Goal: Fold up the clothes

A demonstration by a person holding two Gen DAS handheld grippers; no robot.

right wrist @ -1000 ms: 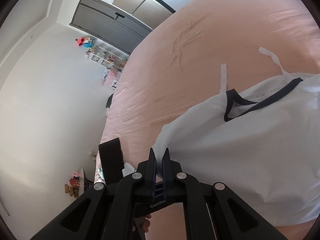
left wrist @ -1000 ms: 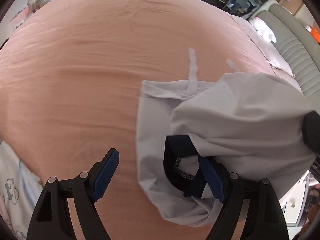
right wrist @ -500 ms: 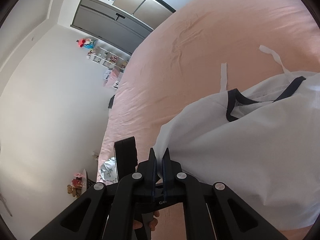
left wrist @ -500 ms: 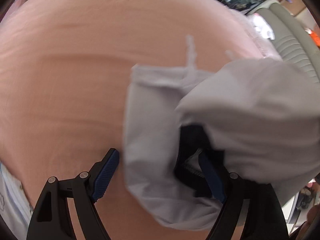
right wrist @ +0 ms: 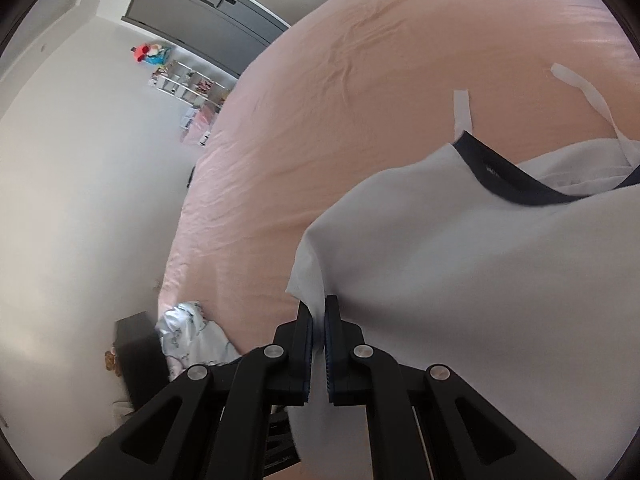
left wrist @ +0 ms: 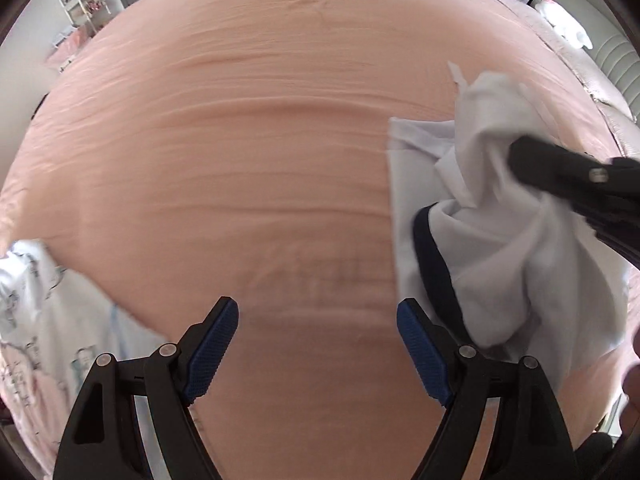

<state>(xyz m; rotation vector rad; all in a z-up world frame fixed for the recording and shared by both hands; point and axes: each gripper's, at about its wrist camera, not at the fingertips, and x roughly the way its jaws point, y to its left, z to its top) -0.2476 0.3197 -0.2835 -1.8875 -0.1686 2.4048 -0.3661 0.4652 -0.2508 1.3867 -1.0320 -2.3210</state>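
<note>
The pink bedsheet (left wrist: 256,152) fills nearly everything you see, stretched across the bed with shallow wrinkles running side to side, and it reaches far back toward the grey wardrobe (right wrist: 200,12) on the far wall. On it, to the right of your left tool, lies the white garment (left wrist: 500,248), bunched and partly lifted, its dark navy neckline trim (left wrist: 434,264) curving down the near left edge of the heap; two thin white ties (right wrist: 462,110) trail from its far edge flat onto the sheet. At the near left edge of the bed a second, printed piece of clothing (left wrist: 36,320) lies crumpled, well apart from the white one. Your right gripper (right wrist: 319,322) has its jaws pressed together on a fold at the white garment's edge, the cloth rising out from between the blue pads and draping away to the right. Your left gripper (left wrist: 318,332) points steeply down at bare sheet with its jaws spread wide and nothing between them; its right finger (left wrist: 420,344) sits just beside the garment's near left edge, though whether it touches the cloth you cannot tell
</note>
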